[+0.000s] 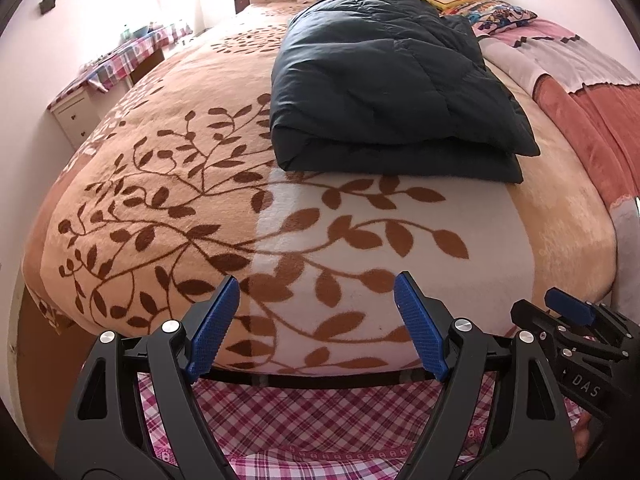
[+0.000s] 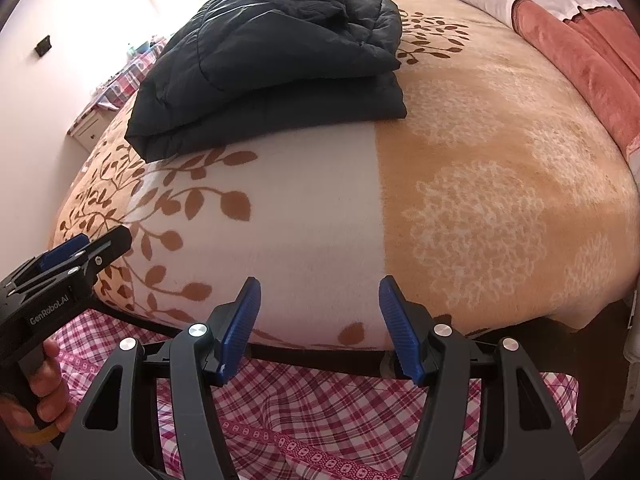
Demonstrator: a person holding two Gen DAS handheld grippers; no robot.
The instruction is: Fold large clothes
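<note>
A dark navy padded coat (image 1: 384,80) lies folded in a thick rectangle on the bed, also in the right wrist view (image 2: 272,60). My left gripper (image 1: 316,292) is open and empty, hovering at the near edge of the bed, well short of the coat. My right gripper (image 2: 320,292) is open and empty too, beside the left one at the bed's near edge. The right gripper shows at the right edge of the left wrist view (image 1: 568,312); the left gripper shows at the left of the right wrist view (image 2: 76,252), held by a hand.
The bed carries a tan blanket with brown leaf print (image 1: 168,184). A pink and red quilt (image 1: 580,92) and colourful pillows (image 1: 476,4) lie to the right. A plaid sheet (image 1: 320,420) hangs below the bed edge. A white bedside cabinet (image 1: 76,116) stands left.
</note>
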